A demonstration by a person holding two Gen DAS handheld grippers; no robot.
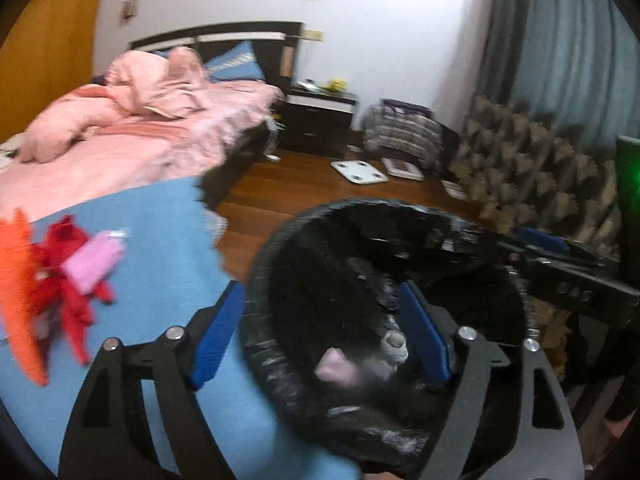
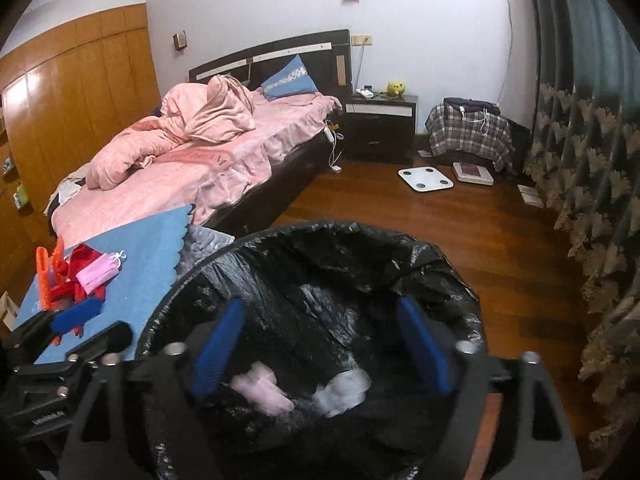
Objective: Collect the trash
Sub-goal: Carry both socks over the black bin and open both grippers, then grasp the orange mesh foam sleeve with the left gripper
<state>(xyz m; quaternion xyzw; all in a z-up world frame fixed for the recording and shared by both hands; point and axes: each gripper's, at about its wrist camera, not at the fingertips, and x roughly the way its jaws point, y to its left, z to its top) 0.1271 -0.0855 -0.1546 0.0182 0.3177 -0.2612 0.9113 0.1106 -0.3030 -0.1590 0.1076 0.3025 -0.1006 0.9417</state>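
Bin: black-lined trash bin [image 2: 320, 320] stands on the wooden floor [image 2: 480, 240] just beside the blue-covered surface [image 2: 140, 264]; mouth open upward.
Inside bin: a pink scrap [image 2: 260, 392] and a white crumpled piece [image 2: 344, 394] lie at the bottom.
Right gripper: right gripper [image 2: 320, 348] hangs over the bin mouth, jaws spread wide, nothing between the pads.
Left gripper: left gripper [image 1: 320, 336] straddles the bin's near rim, one pad outside and one inside; spread wide, empty.
Still to collect: red and orange clutter [image 2: 64, 280] and a pink packet [image 2: 98, 274] on the blue cover.
Doing it well: judged best to lift clear of the liner before swinging back, so pads don't snag the plastic.
Hard to read: left view is blurred; clutter's nature unclear; bin's base and outside wall hidden; a small pale cylinder [image 1: 394, 346] in the bin unidentified.
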